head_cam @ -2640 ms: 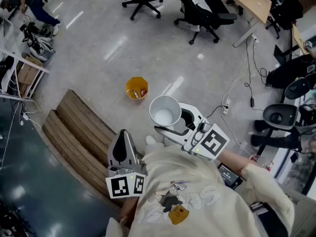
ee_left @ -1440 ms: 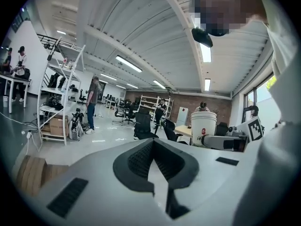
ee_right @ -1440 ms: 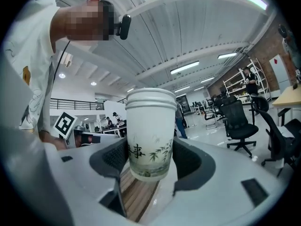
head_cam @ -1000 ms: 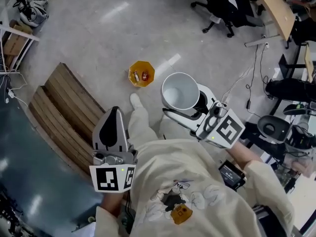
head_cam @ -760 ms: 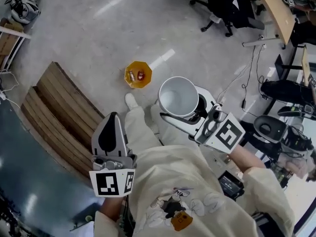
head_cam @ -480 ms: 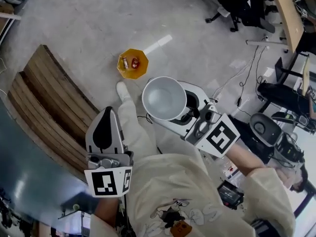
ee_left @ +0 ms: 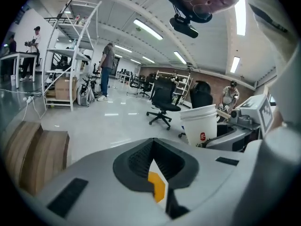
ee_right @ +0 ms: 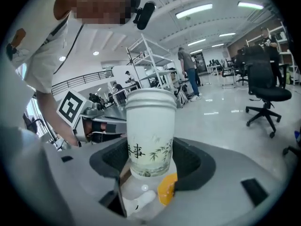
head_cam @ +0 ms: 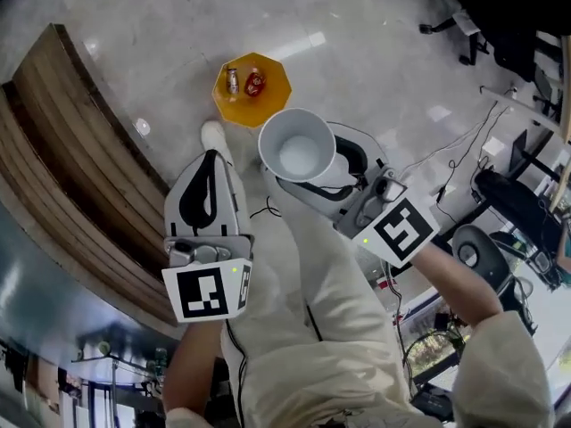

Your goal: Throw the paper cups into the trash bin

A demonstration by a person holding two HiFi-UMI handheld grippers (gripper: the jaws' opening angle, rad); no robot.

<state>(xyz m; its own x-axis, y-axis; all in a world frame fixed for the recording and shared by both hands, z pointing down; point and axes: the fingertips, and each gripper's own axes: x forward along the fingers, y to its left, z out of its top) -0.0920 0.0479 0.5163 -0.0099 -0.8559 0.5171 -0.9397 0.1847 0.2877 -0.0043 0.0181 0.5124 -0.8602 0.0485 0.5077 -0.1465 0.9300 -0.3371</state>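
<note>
Head view, left claw [head_cam: 211,157]: pinched shut, with nothing in it.
Head view, right claw [head_cam: 312,172]: it hugs the paper cup [head_cam: 299,150] around its sides. The cup's open mouth faces up, and it is white and empty inside.
Head view, trash bin [head_cam: 268,107]: yellow, down on the floor, just past the tips of both claws. The cup's rim covers a bit of the bin's edge in this view. Small bits of trash [head_cam: 254,83] lie in the bin.
Head view, white shoe [head_cam: 212,135]: on the floor between the left claw's tip and the bin.
Head view, wooden bench [head_cam: 62,150]: on the outer side of the left claw.
Left gripper view, left claw [ee_left: 157,182]: its two sides are pressed together, with nothing between them.
Left gripper view, paper cup [ee_left: 202,124]: upright, off to the right of this claw, sitting in the right claw [ee_left: 225,138].
Left gripper view, office chair [ee_left: 162,98]: far ahead of this claw, on the shiny floor.
Right gripper view, right claw [ee_right: 150,171]: its black pads sit against both sides of the paper cup [ee_right: 150,126].
Right gripper view, paper cup: upright right in the middle of this claw, with green leaves and dark writing on it.
Right gripper view, marker cube [ee_right: 70,106]: to the left of the cup, a bit farther off.
</note>
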